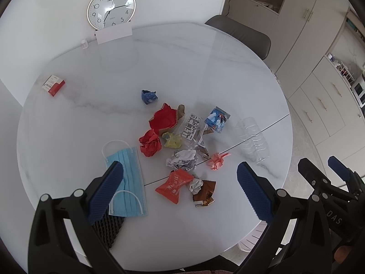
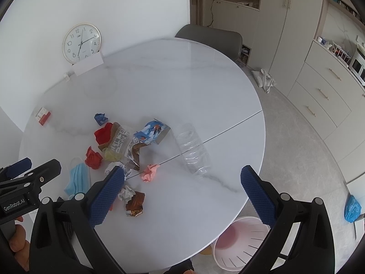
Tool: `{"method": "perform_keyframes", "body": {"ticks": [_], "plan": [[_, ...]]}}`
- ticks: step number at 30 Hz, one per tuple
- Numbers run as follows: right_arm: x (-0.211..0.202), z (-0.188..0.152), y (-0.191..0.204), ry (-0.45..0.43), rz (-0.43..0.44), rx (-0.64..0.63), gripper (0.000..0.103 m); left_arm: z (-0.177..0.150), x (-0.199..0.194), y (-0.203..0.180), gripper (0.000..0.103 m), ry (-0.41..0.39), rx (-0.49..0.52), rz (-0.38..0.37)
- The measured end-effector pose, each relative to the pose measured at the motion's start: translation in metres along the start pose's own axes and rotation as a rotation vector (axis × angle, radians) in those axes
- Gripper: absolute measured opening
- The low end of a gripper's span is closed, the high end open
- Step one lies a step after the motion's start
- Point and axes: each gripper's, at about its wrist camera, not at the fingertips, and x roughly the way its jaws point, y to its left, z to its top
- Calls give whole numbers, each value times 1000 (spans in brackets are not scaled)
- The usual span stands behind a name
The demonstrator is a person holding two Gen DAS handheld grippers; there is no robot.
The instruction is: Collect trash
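Trash lies scattered on the round white marble table (image 1: 68, 159): a blue face mask (image 1: 130, 173), red crumpled paper (image 1: 149, 145), an orange wrapper (image 1: 174, 185), a brown wrapper (image 1: 205, 193), pink paper (image 1: 216, 159) and a clear plastic bottle (image 2: 192, 150) on its side. My left gripper (image 1: 180, 183) hovers open above the near pieces, nothing between its fingers. Open too, my right gripper (image 2: 182, 182) hangs over the table's near right part, with the bottle just beyond it. A pink-white bin (image 2: 239, 242) stands on the floor below the table edge.
A wall clock (image 1: 111, 8) and a white card lean at the table's far side. A red-white box (image 1: 53, 85) lies far left. A grey chair (image 1: 241, 35) stands behind the table; cabinets (image 2: 319, 96) line the right. A blue bag (image 2: 352, 209) lies on the floor.
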Motion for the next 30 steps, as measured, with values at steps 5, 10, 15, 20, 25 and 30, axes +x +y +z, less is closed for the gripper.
{"method": "perform_keyframes", "body": {"ticks": [5, 10, 15, 20, 25, 30], "plan": [[0, 0, 0, 1, 0, -1, 101, 0, 0, 0, 95, 0, 1, 1], [0, 0, 0, 3, 0, -1, 101, -1, 0, 1, 95, 1, 2, 0], [0, 0, 1, 2, -1, -2, 101, -3, 1, 1, 95, 1, 1, 1], [0, 0, 1, 3, -1, -3, 101, -3, 1, 1, 95, 1, 1, 1], [0, -2, 2, 0, 2, -6, 101, -3, 1, 1, 95, 0, 3, 2], [7, -7, -1, 11, 11, -11, 101, -9, 5, 10, 95, -7, 19, -8]]}}
